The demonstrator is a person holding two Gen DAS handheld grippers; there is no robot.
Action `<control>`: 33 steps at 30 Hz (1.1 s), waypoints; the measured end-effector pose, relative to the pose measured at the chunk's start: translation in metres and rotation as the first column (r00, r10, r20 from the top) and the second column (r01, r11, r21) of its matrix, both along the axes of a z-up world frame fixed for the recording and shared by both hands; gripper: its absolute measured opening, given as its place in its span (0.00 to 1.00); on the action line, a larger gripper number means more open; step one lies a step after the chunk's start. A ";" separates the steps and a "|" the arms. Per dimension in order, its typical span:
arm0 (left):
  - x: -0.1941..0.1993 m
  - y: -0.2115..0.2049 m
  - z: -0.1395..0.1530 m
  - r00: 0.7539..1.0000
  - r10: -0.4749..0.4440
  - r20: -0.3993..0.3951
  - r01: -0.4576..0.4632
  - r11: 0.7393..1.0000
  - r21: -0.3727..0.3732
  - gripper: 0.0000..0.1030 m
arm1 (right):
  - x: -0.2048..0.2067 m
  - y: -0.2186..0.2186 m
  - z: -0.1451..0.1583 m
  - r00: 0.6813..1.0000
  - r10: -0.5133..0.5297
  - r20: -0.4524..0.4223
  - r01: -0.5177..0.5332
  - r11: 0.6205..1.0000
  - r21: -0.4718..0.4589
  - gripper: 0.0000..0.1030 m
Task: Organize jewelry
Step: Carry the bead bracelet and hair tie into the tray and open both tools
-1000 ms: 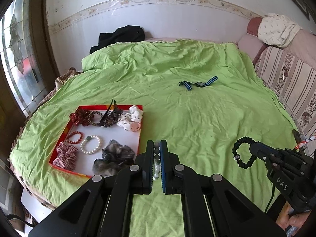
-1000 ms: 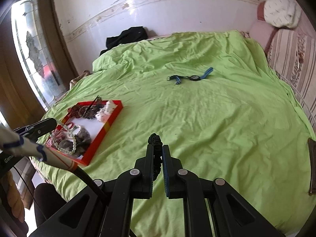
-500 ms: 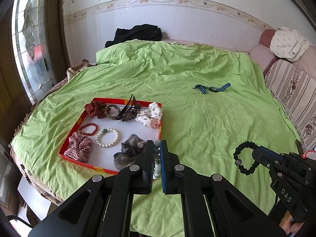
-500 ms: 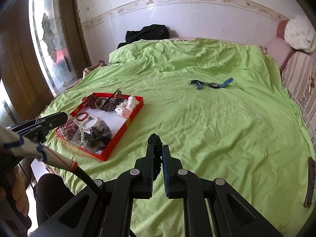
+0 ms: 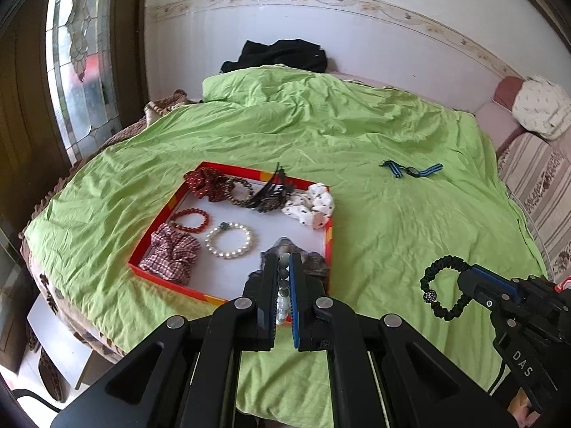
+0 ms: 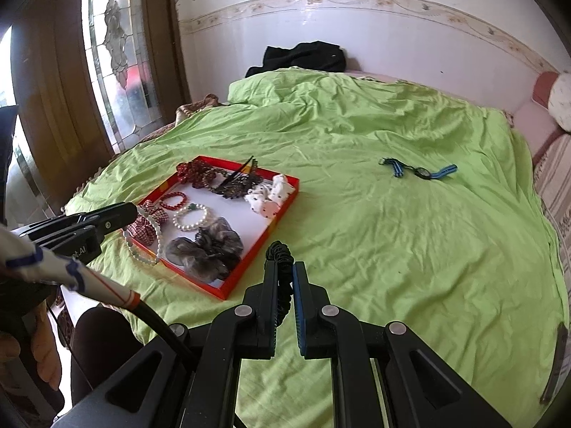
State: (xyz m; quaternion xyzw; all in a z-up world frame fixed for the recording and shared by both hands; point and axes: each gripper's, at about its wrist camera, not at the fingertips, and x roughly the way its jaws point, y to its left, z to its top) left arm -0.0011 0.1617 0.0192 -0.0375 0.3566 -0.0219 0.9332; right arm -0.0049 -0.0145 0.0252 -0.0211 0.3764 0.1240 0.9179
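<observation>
A red-rimmed tray [image 5: 326, 246] [image 6: 249, 264] with a white floor lies on the green bedspread, holding scrunchies, a red bead bracelet [image 5: 191, 218], a pearl bracelet [image 5: 230, 240] and a dark hair clip. My left gripper [image 5: 284, 262] is shut on a clear bead bracelet [image 5: 283, 296] [image 6: 142, 235], hovering over the tray's near right corner. My right gripper [image 6: 284, 262] is shut on a black braided bracelet [image 6: 280, 253] [image 5: 444, 287], held over the bedspread to the right of the tray. A blue striped watch [image 5: 412, 170] [image 6: 421, 171] lies further back on the bed.
The green bedspread [image 5: 392, 214] covers the bed. A black garment [image 5: 282, 55] lies at the wall. A striped sofa with a pillow [image 5: 539, 114] runs along the right. A stained-glass window [image 5: 82, 71] is on the left. A person's hand [image 6: 39, 356] shows at lower left.
Both views have swung left and both grippers have closed in on the tray, which sits larger and more central. The two bracelets stay gripped.
</observation>
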 end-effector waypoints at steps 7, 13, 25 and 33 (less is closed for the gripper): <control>0.011 0.025 -0.005 0.999 0.041 -0.014 -0.041 0.999 -0.013 0.05 | 0.015 0.016 0.002 0.999 0.027 -0.023 -0.027 1.000 0.008 0.09; 0.026 0.043 -0.001 0.999 0.046 -0.013 -0.046 0.999 -0.010 0.06 | 0.032 0.029 0.005 0.998 0.048 -0.032 -0.048 0.999 0.010 0.09; 0.096 0.078 0.026 0.998 -0.038 -0.058 0.032 0.993 -0.113 0.05 | 0.087 0.051 0.004 0.996 0.071 -0.062 -0.066 0.994 0.083 0.09; 0.162 0.076 -0.008 0.980 -0.114 -0.161 0.074 0.969 -0.235 0.05 | 0.133 0.066 -0.019 0.986 0.091 -0.137 -0.067 0.983 0.169 0.09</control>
